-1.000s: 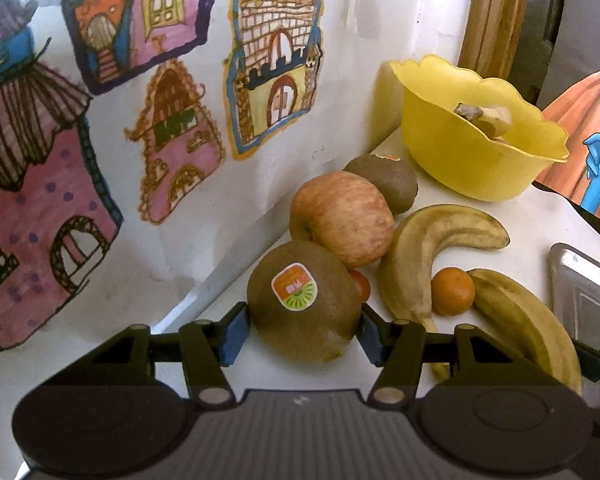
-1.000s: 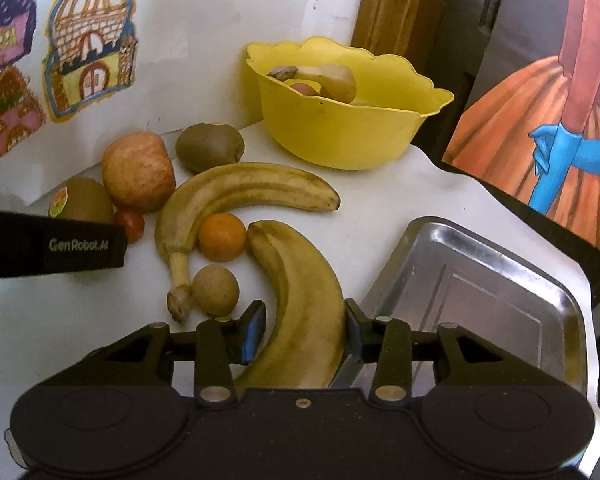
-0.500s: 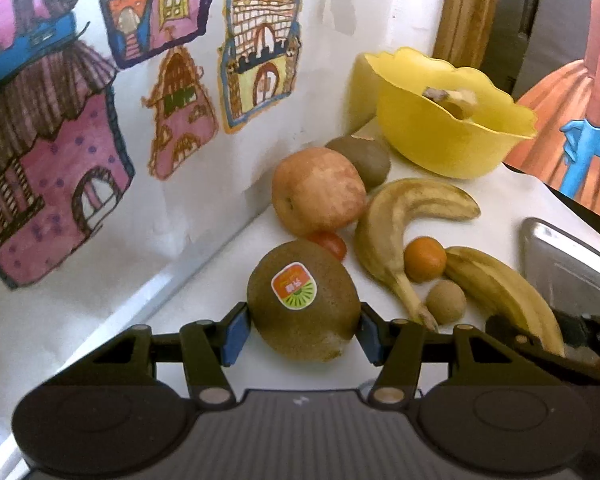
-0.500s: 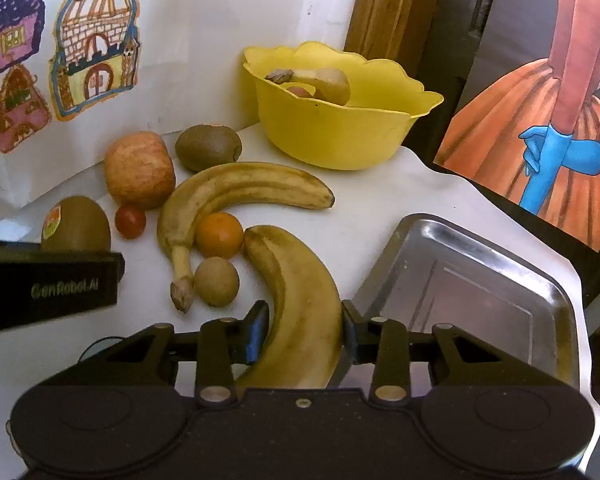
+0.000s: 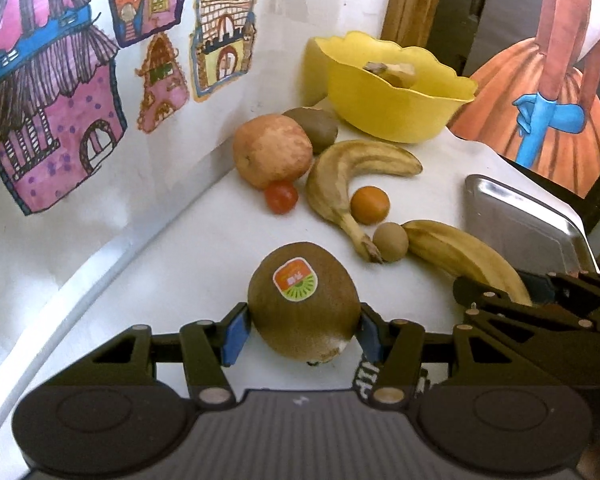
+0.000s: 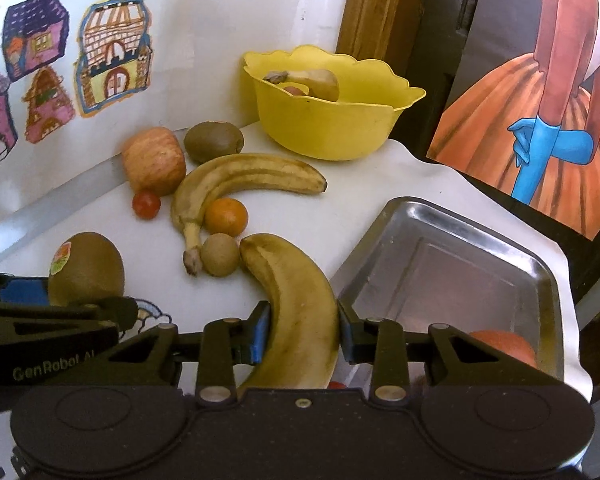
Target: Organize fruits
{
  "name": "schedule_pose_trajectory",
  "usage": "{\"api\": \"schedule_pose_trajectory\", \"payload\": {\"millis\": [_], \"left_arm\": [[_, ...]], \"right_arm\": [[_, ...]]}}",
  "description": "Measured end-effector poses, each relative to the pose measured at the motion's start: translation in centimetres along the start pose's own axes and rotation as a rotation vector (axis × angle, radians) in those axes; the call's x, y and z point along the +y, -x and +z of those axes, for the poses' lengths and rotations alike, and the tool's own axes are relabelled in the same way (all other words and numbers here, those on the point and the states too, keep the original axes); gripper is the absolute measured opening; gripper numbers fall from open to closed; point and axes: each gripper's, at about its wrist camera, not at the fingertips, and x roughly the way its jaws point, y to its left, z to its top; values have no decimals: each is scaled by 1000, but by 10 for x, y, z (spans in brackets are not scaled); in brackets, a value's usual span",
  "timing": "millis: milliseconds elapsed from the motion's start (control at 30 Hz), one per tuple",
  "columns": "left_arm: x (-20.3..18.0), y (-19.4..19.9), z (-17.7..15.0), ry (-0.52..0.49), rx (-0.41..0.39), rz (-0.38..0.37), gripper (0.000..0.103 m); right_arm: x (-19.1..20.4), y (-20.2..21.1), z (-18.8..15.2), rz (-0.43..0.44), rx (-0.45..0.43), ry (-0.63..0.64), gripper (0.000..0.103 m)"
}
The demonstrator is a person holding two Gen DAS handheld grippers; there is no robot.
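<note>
Tabletop: white, spread across the middle of both views, with painted houses on the wall at upper left.
Tray: steel, seen at the right of the right wrist view; an orange-red fruit is partly hidden at its lower right corner.
Bowl: yellow, scalloped, set at upper centre; a brownish piece of fruit is seen inside.
Right tongs: closed on the near banana at lower centre; the jaws have just been closing, and the pads are pressed to both its sides.
Left tongs: closed on the stickered kiwi at lower centre of the left wrist view, blue pads against its sides.
Far banana: curved, laid at centre, its tip pointed toward the bowl.
Apple: placed left of centre, by the wall.
Second kiwi: set just beside the apple, near the bowl.
Small orange: tucked into the far banana's curve.
Brown round fruit: touching the near banana's tip.
Cherry tomato: found just below the apple.
</note>
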Motion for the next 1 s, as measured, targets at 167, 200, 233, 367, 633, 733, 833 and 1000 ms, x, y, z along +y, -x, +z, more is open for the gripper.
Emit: {"api": "schedule_pose_trajectory", "payload": {"millis": [167, 200, 233, 367, 633, 733, 833, 1000], "left_arm": [[-1, 7, -5, -9, -5, -12, 60], [-2, 8, -6, -12, -6, -13, 60], [-3, 9, -6, -14, -8, -15, 60], [-7, 10, -9, -33, -19, -7, 60], [-12, 4, -5, -78, -30, 4, 61], [-14, -2, -1, -96, -22, 0, 62], [-14, -9, 3, -104, -7, -10, 63], [-14, -16, 5, -117, -11, -8, 64]], "right_arm": [[-3, 8, -6, 1, -6, 5, 36], [-3, 9, -7, 1, -8, 4, 36], [-4, 11, -9, 2, -9, 3, 36], [-6, 15, -12, 6, -16, 3, 36], [-11, 25, -16, 24, -32, 5, 36], [-12, 26, -17, 27, -32, 6, 36], [-13, 27, -18, 30, -31, 5, 36], [-15, 28, -20, 35, -31, -3, 36]]}}
